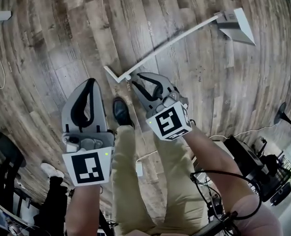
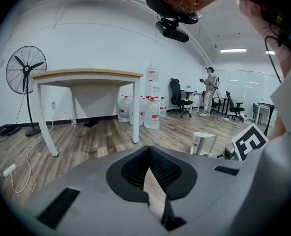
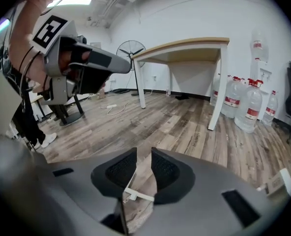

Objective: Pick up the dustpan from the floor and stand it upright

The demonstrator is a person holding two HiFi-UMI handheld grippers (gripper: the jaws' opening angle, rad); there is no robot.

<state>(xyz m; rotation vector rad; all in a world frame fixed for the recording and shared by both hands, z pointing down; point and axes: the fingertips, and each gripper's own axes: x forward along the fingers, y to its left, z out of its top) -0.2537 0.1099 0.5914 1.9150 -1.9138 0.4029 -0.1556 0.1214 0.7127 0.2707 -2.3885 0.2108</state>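
- right hand-held gripper [image 1: 145, 77]: jaws slightly apart astride dustpan [image 1: 236, 26] handle [image 1: 175, 44] end; left hand-held gripper [image 1: 91, 81] closed, empty.
- probably light, stiff, slick; clamp handle firmly near its end.

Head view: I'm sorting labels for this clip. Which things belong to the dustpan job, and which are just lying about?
Job: dustpan, right tongs, left tongs.
Lying about: table, fan, water bottles, office chair.
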